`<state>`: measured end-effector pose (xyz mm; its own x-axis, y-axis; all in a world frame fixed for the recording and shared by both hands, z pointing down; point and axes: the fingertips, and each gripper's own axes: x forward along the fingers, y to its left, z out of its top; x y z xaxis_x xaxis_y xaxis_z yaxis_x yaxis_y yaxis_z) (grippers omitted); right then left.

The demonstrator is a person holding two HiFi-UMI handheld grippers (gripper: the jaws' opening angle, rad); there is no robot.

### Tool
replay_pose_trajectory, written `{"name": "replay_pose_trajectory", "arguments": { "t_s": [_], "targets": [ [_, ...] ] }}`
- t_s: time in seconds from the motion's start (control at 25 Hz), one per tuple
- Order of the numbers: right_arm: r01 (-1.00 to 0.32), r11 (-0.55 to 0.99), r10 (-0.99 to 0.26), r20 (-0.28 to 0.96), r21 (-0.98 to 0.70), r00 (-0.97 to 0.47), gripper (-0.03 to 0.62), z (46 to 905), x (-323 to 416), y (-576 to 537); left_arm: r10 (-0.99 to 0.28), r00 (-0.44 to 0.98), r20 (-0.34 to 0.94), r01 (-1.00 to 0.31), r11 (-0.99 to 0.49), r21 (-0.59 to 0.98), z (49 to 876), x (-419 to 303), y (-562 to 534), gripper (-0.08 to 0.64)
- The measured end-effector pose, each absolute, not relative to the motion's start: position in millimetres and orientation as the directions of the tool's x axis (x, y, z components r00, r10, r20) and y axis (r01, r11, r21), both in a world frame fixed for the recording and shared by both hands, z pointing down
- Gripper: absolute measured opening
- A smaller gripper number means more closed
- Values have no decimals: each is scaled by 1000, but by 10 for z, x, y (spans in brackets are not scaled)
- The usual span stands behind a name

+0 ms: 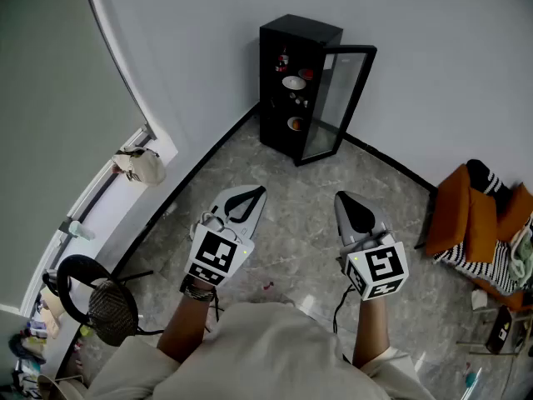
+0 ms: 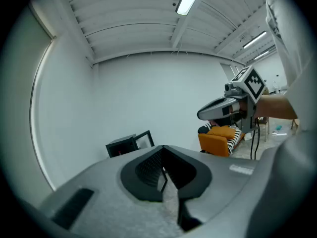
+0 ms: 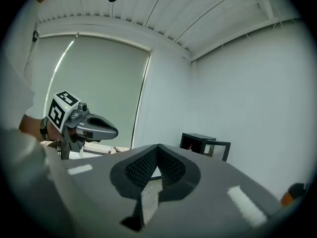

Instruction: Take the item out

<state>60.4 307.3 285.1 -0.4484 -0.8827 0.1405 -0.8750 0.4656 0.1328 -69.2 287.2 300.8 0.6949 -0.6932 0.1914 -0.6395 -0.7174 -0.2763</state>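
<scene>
Black cabinet, head view: the cabinet (image 1: 298,30) stands in the corner, well ahead of you, with its glass door (image 1: 335,98) open and the items (image 1: 293,82) on its shelves.
Left gripper view: your left gripper (image 2: 163,153) is closed, nothing between the jaws.
Right gripper view: your right gripper (image 3: 157,148) is closed and empty too.

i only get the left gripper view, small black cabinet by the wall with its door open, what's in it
Observer: The head view shows the black glass-door cabinet holds a white dish on a shelf and an orange-toned bowl lower down.
Operator: right hand-held gripper holding anything
Observer: No, the right hand-held gripper has its jaws together, empty.
Operator: what's left of me
Observer: A black mesh chair by the window.
</scene>
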Motion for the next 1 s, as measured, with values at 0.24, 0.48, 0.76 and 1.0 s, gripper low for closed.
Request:
{"name": "replay_pose_trajectory", "arguments": {
  "t_s": [0.24,0.48,0.76,1.0],
  "targets": [
    [-866,490,-868,144,97,-475,6,2875,670,3027,-690,696,198,-642,-721,-261,3018,-602,2852,5],
    [-868,491,-866,146,69,-478,8,2925,810,2925,-693,690,209,-656,-720,-224,3069,-510,2776,5],
    [-855,515,-852,149,57,-503,8,2962,1033,2797,-720,656,227,-692,-693,-202,3217,-336,2661,5],
    [-846,531,-839,167,42,-518,8,3069,1196,2649,-746,625,228,-730,-663,-166,3347,-257,2560,5]
  ]
}}
